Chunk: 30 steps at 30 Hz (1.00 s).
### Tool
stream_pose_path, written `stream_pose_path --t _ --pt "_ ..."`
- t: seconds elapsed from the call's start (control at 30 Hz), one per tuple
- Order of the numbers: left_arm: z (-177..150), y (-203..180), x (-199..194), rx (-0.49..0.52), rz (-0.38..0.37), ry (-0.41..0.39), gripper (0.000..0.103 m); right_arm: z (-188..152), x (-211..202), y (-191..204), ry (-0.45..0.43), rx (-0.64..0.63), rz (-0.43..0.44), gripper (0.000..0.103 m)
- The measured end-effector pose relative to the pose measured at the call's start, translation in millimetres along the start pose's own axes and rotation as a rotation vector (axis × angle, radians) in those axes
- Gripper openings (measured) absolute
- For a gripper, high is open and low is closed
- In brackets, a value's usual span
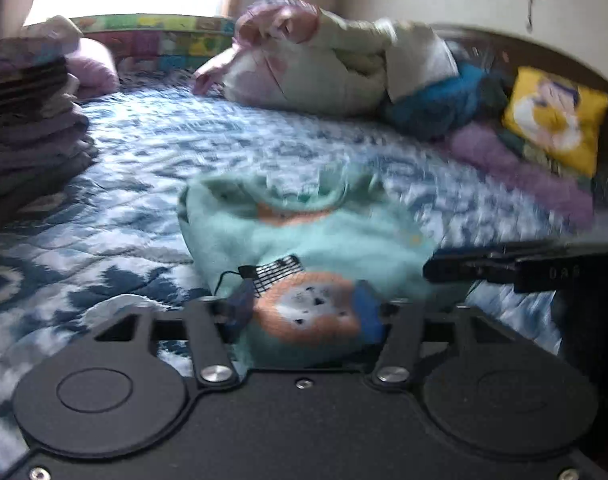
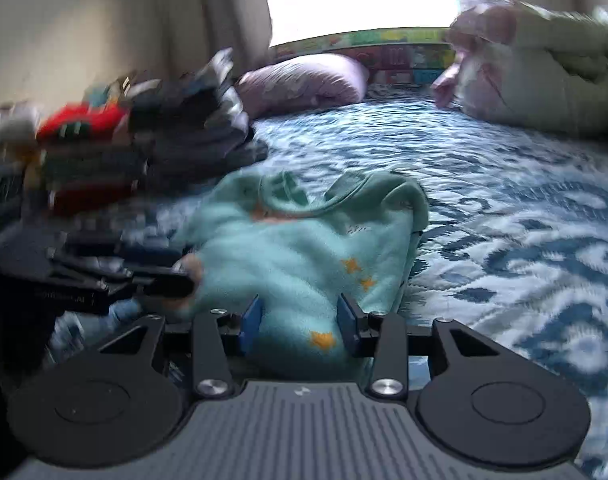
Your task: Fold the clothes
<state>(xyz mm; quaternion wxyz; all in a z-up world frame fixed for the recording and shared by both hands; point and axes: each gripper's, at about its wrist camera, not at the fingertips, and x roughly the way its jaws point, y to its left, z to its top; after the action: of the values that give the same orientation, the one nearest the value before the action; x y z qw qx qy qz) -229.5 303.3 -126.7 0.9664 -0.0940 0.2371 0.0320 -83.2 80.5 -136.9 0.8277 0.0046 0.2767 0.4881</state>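
Both tongs stood parted over the mint sweater (image 1: pixel 316 236), neither clamped: left tongs (image 1: pixel 304 312) straddled its printed near edge, right tongs (image 2: pixel 299 326) straddled the starred side. It lay bunched on the bed (image 2: pixel 524 240) straight ahead of them. Closing unevenly on such thick fleece could pinch one layer only, so the fold would likely skew or slump.

Mint-green garment (image 2: pixel 304 256) with orange stars lies on a blue-and-white patterned bedspread (image 2: pixel 504 208).
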Motion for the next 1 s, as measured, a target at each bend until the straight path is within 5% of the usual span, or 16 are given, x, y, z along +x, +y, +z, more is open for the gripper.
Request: stream_pose_path --t 0.23,0.33,0.47,0.7,0.77,0.87,1.0 --pt "-3 -20 -35 -0.194 0.029 0.009 0.084 0 -31 8 0.039 0.253 0.029 0.096" --pt "-2 -28 -46 -0.228 0.063 0.031 0.092 -5 -45 22 0.067 0.268 -0.011 0.103" --pt "7 -50 -60 -0.177 0.143 0.052 0.103 -3 -63 39 0.103 0.248 -0.112 0.103" --pt "10 -67 -66 -0.12 0.283 0.096 0.103 4 -95 58 0.113 0.223 -0.235 0.103" --pt "6 -54 -61 -0.185 0.259 0.105 0.103 5 -98 56 0.117 0.227 -0.26 0.103" --pt "-4 -18 -44 -0.417 0.17 0.129 0.103 7 -90 48 0.113 0.258 -0.26 0.103" --pt "-15 17 -30 -0.616 0.097 0.099 0.103 9 -63 18 0.089 0.45 -0.148 0.103"
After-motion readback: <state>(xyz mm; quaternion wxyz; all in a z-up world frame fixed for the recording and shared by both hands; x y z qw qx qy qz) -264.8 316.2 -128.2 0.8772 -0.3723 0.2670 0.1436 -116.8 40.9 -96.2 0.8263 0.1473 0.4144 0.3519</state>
